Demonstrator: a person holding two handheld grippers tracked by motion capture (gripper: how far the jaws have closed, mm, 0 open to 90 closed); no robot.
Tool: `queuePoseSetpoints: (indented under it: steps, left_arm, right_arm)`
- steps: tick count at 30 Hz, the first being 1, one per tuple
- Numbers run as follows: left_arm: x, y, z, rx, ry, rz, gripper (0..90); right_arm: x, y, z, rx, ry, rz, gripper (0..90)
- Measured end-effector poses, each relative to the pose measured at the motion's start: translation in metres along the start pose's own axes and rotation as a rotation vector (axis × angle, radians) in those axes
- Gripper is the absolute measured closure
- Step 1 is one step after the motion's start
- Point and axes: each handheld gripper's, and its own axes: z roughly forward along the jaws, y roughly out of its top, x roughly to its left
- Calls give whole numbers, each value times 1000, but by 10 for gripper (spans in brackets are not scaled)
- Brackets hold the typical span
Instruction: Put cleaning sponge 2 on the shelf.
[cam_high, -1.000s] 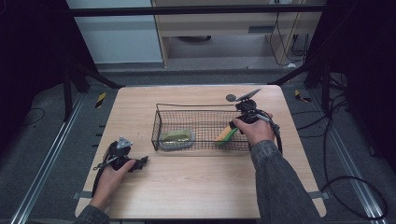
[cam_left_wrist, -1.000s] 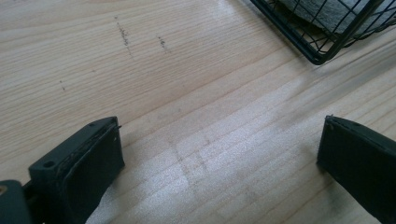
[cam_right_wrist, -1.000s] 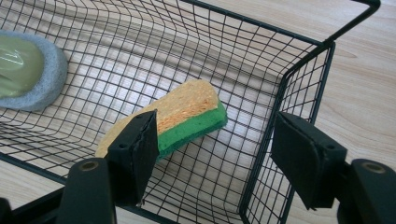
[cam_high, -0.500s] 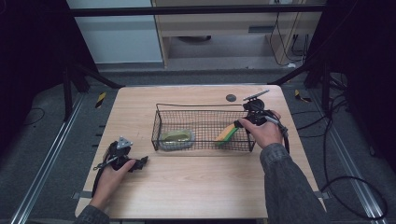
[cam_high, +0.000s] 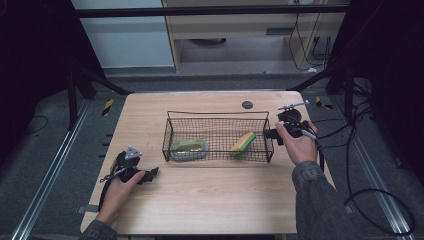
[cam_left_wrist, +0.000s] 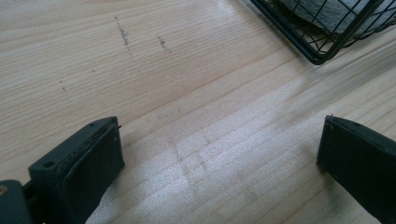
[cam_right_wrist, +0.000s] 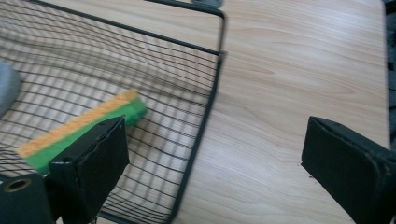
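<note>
My right tongs (cam_high: 274, 134) just spread wide, empty, pulled outside basket (cam_high: 218, 114) at its 3 o'clock end. Sponge (cam_high: 242, 142) lies inside: drop done. Left tongs (cam_high: 152, 173) gaping, idle, 8 o'clock on table (cam_high: 210, 200).

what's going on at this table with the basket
A person holds a two-jaw gripper in each hand at a light wooden table. A black wire basket holds a green and yellow sponge and a grey-rimmed dish. The right gripper sits just outside the basket's right end; its jaws have just been opening and hold nothing. The left gripper rests open and empty on the table.
</note>
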Motion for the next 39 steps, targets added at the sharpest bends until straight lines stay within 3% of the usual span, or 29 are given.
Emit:
queuePoseSetpoints:
  steps: [6, 14, 28, 39]
  left_arm:
    - [0, 0, 0, 0, 0, 0, 0]
    - [0, 0, 0, 0, -1, -1, 0]
    - [0, 0, 0, 0, 0, 1, 0]
    - [0, 0, 0, 0, 0, 1, 0]
  right_arm:
    - [-22, -17, -5, -25, -58, 23, 83]
    - [-44, -41, -10, -78, -64, 52, 102]
    - [-58, -76, -5, -107, -61, 49, 121]
    - [-58, -96, 6, -104, -31, 36, 123]
